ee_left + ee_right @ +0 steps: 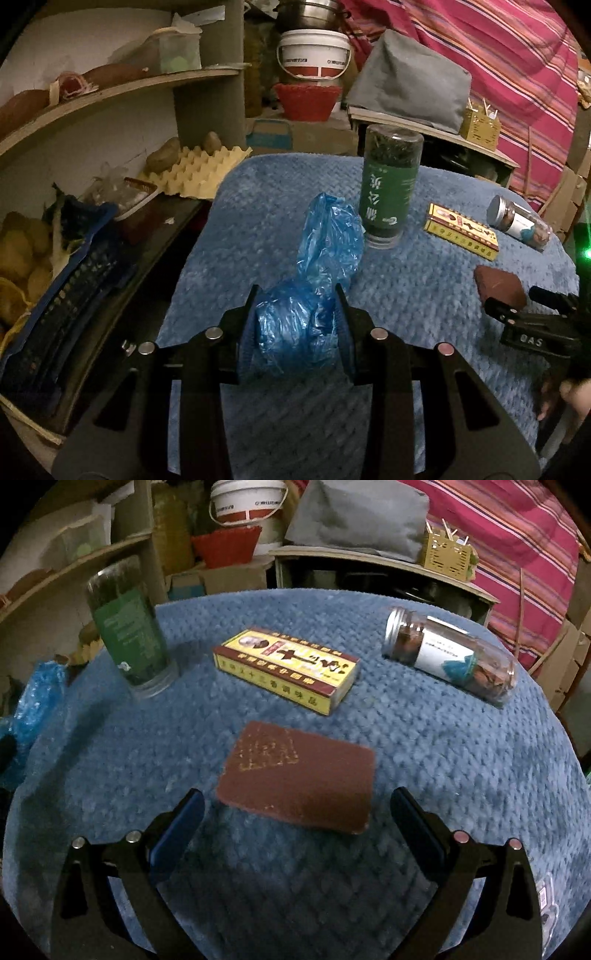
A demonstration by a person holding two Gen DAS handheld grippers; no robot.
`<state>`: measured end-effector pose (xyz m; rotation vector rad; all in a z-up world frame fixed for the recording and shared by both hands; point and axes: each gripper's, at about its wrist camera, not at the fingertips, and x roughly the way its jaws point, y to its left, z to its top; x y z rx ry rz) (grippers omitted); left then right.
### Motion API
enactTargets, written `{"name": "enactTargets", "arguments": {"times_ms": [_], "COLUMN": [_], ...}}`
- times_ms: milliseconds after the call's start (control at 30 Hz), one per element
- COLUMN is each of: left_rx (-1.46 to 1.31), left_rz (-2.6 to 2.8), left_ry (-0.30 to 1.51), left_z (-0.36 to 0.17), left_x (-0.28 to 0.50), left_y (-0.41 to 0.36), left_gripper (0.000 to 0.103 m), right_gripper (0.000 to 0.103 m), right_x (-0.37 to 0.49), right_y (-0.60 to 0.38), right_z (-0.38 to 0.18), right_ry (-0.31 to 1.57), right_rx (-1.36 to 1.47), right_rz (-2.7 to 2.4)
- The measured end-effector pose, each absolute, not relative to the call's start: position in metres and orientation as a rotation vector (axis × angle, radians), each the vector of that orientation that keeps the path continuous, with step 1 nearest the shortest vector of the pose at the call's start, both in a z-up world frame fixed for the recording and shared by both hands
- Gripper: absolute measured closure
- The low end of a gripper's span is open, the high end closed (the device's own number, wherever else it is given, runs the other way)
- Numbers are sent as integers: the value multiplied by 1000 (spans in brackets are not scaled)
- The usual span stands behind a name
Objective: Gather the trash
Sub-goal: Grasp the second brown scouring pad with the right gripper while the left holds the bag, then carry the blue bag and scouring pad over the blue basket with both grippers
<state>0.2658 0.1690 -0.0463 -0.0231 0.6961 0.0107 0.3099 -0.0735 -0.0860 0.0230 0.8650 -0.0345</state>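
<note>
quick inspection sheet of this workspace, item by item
surface: blue textured cloth covers the table.
job's things: blue plastic bag, crumpled; green-label jar upright; yellow box flat; clear jar on its side; brown booklet flat.
clutter: egg tray and blue crate off the table's left.
grippers: left gripper shut on the bag's lower end; right gripper open, just short of the booklet.
cables: nothing seen.
surroundings: shelves, white bucket, red basket, striped cloth.
</note>
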Motion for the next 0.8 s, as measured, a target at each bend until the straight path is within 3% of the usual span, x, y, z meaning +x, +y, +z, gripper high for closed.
{"name": "enactTargets", "arguments": {"times_ms": [100, 233, 800], "left_rx": [-26, -28, 67], "left_rz": [13, 12, -112], "left_ry": [698, 706, 700], "left_z": [-46, -48, -38], "left_x": [265, 265, 255], "left_y": [171, 170, 94], "left_gripper": [67, 67, 67], "right_gripper": [6, 18, 18], "right_x": [316, 322, 263], "right_y": [-69, -67, -148], "right_z": [-89, -91, -30], "right_ry": [883, 901, 771], "right_rx": [4, -5, -3], "right_rz": [-43, -35, 11]}}
